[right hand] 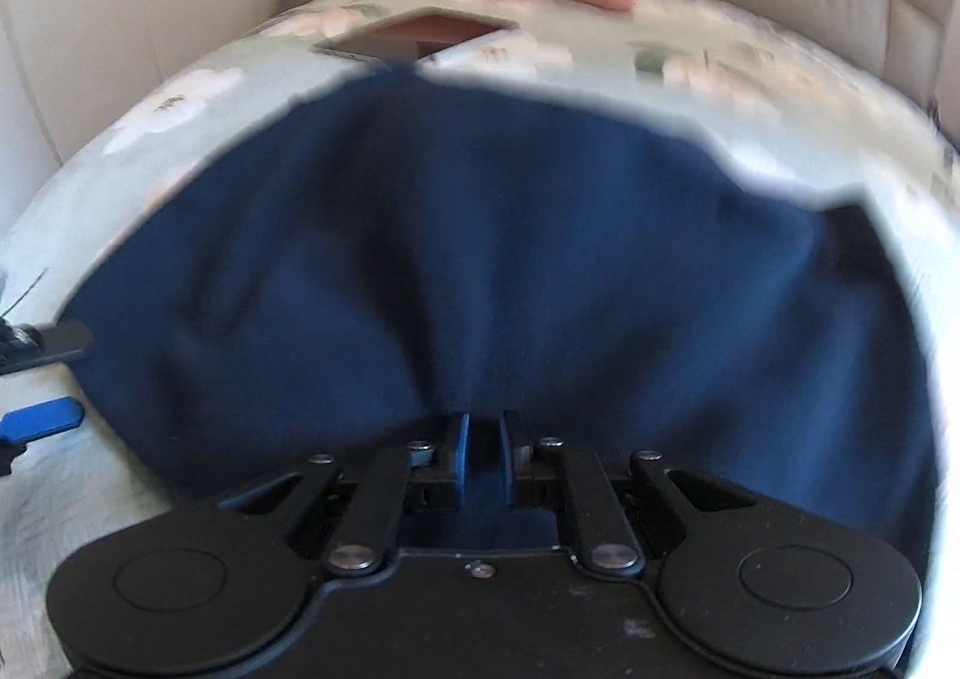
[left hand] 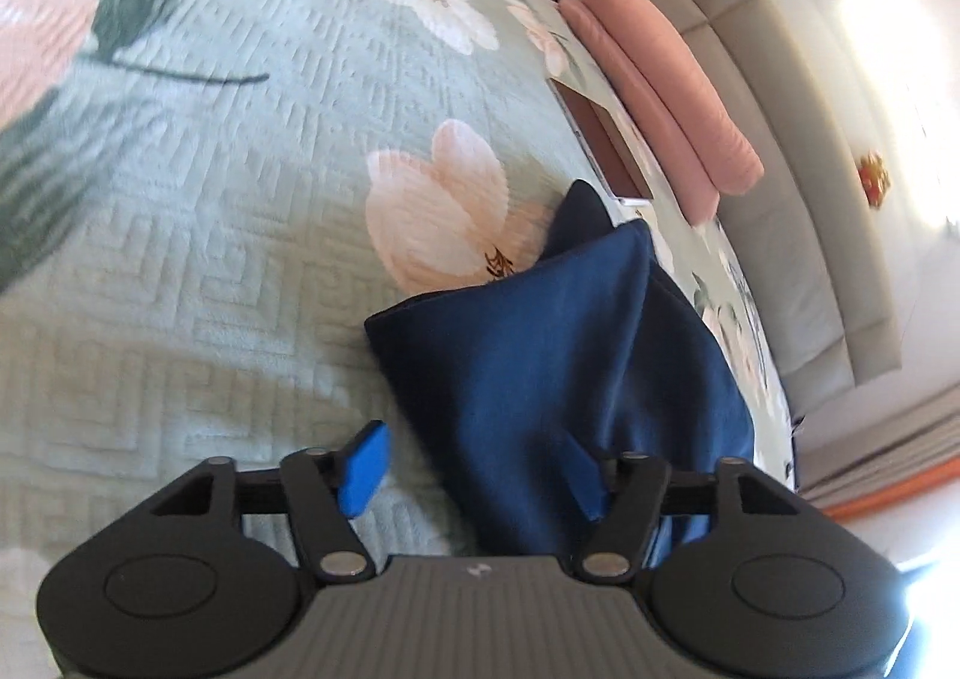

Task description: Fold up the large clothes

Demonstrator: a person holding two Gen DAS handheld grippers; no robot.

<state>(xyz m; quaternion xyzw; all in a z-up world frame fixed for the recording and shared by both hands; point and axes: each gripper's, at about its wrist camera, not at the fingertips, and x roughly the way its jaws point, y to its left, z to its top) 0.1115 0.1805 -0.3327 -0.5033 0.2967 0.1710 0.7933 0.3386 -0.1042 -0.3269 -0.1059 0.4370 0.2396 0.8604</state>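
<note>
The left gripper [left hand: 474, 475] hangs low over the bed [left hand: 198, 235], tilted so its camera looks across the quilted green bedspread toward the headboard [left hand: 774, 211]; its jaws stand wide apart, one blue pad [left hand: 363, 469] bare over the bedspread on the left and the other against the garment [left hand: 540, 379], which spills between and past them. It grips nothing that shows, though cloth lies in the gap, so it may be about to take hold or has just let go; I cannot tell which. The garment, a large dark blue piece, lies on the bed in front of both grippers, bunched and partly doubled over in the left view, with a peak of cloth standing up near a peach flower print. Further right on the bed a flat tablet-like thing [left hand: 606, 139] lies just beyond the garment, and a folded pink blanket [left hand: 660, 85] sits by the headboard. In the right view the garment [right hand: 480, 259] spreads broadly, rumpled and blurred, and the right gripper [right hand: 483, 460] has its jaws drawn close on a fold of it, pinching the near edge and pointing level toward the headboard. The left gripper's open fingers [right hand: 45, 415] show at the far left edge there, beside the cloth. As a judgement, the folding is early to midway: the cloth is gathered but no neat rectangle shows, and smoothing and further folds remain.
</note>
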